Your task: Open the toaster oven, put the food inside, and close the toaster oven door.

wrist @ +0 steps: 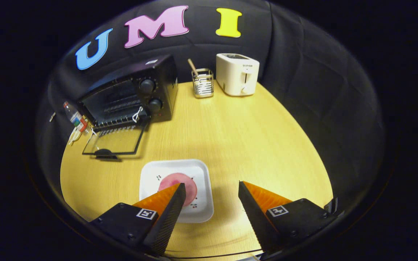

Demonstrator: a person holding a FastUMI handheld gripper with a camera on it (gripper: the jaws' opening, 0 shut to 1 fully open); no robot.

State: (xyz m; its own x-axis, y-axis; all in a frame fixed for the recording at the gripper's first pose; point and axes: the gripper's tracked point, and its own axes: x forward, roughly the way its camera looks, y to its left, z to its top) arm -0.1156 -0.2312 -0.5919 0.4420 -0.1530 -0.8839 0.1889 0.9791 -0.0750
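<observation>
The black toaster oven (132,92) stands at the back left of the wooden table, its glass door (116,141) folded down flat in front of it. A square white plate (201,174) lies on the table just ahead of my left finger, and a round pink slice of food (185,183) rests on it, partly covered by that fingertip. My gripper (212,190) hovers above the near table, open, with nothing between the fingers. The right finger (256,197) is over bare wood to the right of the plate.
A white pop-up toaster (237,74) and a wire utensil holder (203,82) with a wooden stick stand at the back of the table. A plastic bottle (74,117) lies beside the oven's left side. The wooden table (252,141) stretches wide between plate and toaster.
</observation>
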